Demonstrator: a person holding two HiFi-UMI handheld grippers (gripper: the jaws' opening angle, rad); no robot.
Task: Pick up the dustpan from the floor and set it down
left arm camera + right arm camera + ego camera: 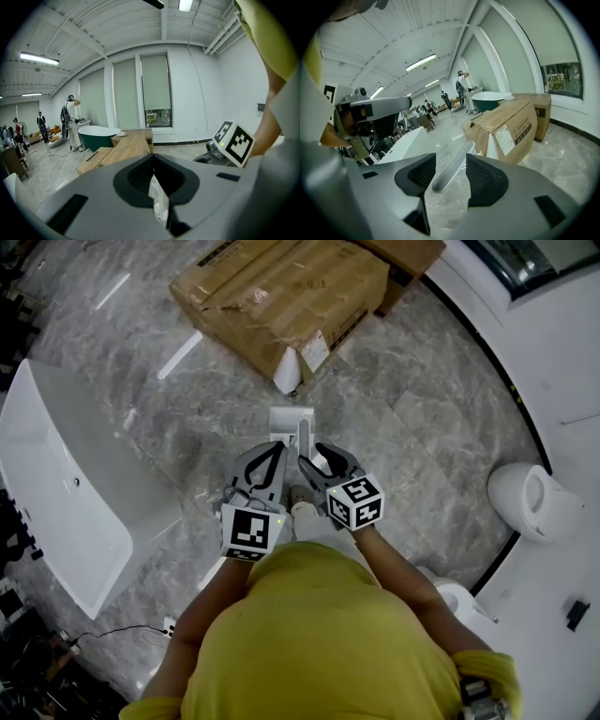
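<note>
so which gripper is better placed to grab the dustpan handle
Right. The right gripper has its jaws open on either side of the dustpan handle, with the pads not yet pressing it. The left gripper is shut on a white scrap, so it would likely have to drop that first.

Open floor (178, 427) lies between the cardboard box (281, 292) and, seemingly, a bathtub (56, 474).

A big cardboard box (281, 296) lies on the grey marble floor (422, 427). A white bathtub (66, 484) stands well to its left, a toilet (534, 502) off to the right.
</note>
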